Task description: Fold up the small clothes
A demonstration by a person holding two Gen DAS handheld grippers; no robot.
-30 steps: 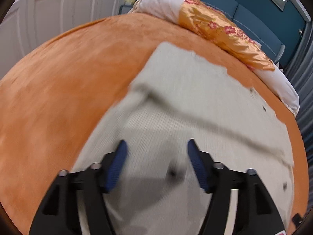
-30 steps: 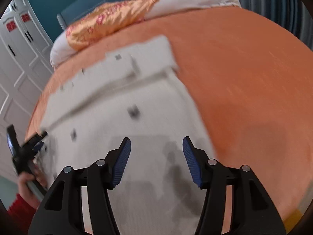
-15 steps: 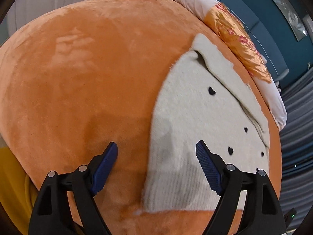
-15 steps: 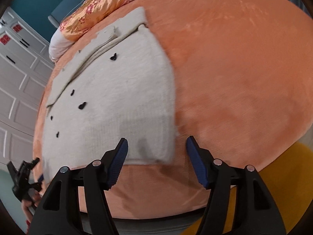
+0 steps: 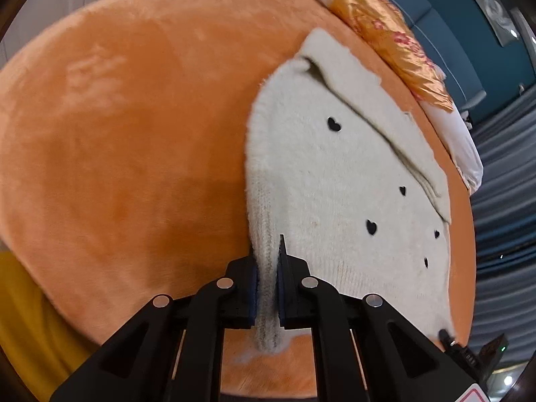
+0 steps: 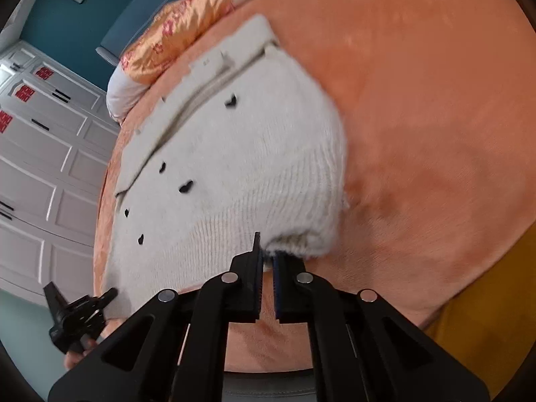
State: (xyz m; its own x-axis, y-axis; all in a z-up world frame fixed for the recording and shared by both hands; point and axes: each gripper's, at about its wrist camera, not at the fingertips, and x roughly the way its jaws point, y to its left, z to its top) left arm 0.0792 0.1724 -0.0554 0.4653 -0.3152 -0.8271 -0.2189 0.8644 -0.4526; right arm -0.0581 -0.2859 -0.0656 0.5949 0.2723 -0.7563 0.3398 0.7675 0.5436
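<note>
On the orange bedspread [image 5: 134, 134] lies the cream sweater [image 5: 328, 181], its near hem corners pinched: the left gripper [image 5: 267, 268] clamps the left corner, the right gripper [image 6: 267, 261] clamps the right corner.

Soft, even indoor light, strong fisheye bending and black vignette at the edges, faint shadow on the orange blanket [image 5: 140, 154] just left of the left gripper [image 5: 267, 268], glare on the satin pillow [image 6: 181, 33], right view slightly motion-blurred
</note>
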